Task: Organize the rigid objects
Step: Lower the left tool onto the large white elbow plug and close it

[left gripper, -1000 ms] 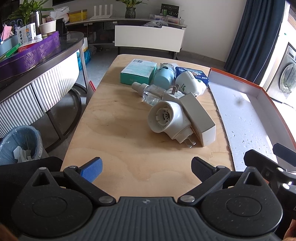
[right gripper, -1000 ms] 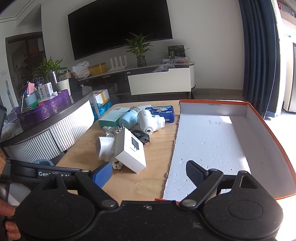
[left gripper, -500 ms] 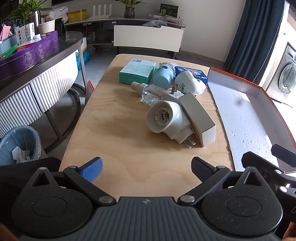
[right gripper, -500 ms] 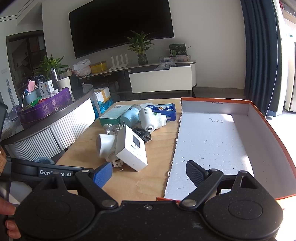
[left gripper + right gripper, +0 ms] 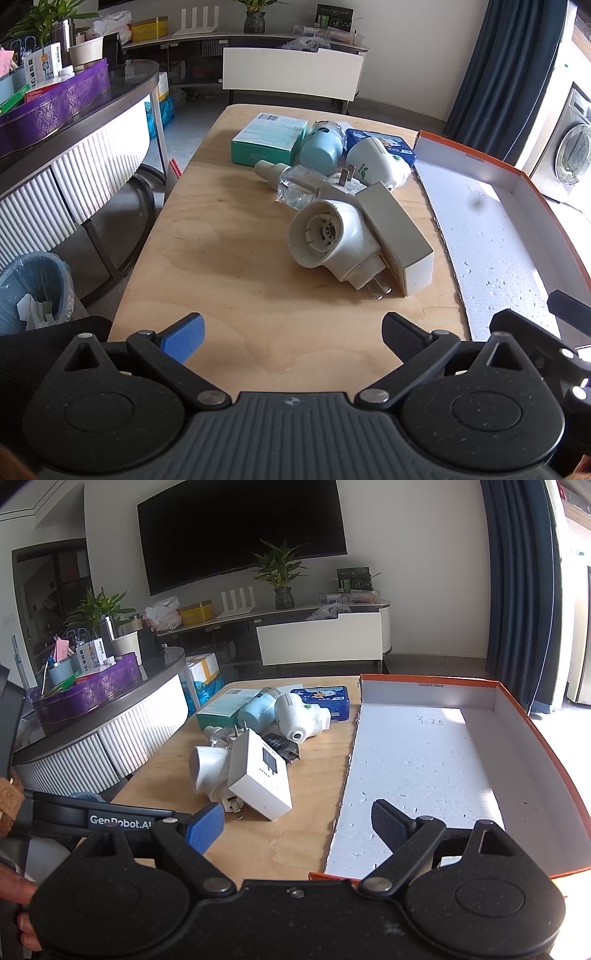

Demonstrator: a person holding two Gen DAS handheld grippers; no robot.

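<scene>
A pile of rigid objects lies on the wooden table [image 5: 221,229]: a white plug-in vaporizer [image 5: 328,240], a flat white adapter [image 5: 397,229], a clear refill bottle [image 5: 291,181], a teal box [image 5: 267,138], a light blue device [image 5: 321,147], a second white vaporizer [image 5: 376,166] and a blue tin [image 5: 325,699]. My left gripper [image 5: 293,334] is open and empty, short of the pile. My right gripper [image 5: 297,821] is open and empty, near the front corner of the orange-rimmed box lid [image 5: 424,760]. The white adapter [image 5: 260,779] lies just ahead of it.
The white-lined box lid [image 5: 491,236] lies along the table's right side. A dark curved counter [image 5: 74,122] with a purple box stands to the left, a bin [image 5: 33,291] below it. A TV cabinet [image 5: 321,638] is at the back.
Both grippers have shifted slightly; the right view has tilted up a little. Nothing on the table has moved.
</scene>
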